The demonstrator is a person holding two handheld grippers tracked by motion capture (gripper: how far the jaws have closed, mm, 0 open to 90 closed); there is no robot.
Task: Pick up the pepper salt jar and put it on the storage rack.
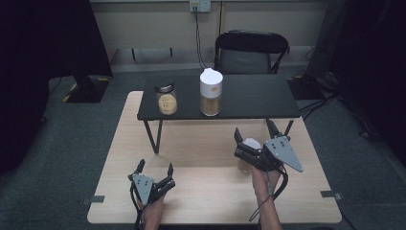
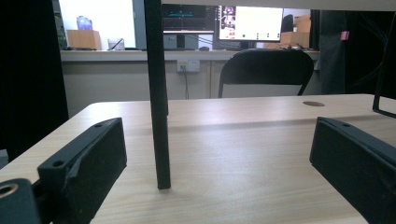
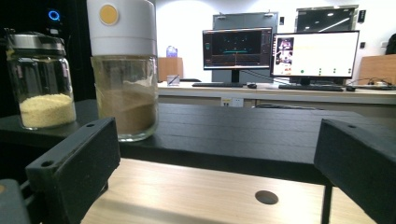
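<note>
over table's near edge, left claw (image 1: 155, 167) and right claw (image 1: 254, 132) gape (nothing gripped), well apart.

no readable text on the jars, the monitor screens too blurred to read

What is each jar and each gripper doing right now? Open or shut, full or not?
Small glass jar: upright on the black shelf, lid on, yellow grains low inside.
Tall jar with white lid: upright on the shelf, lid on, about half full of brown powder.
Left gripper: jaws open, holding nothing.
Right gripper: jaws open, holding nothing.
</note>
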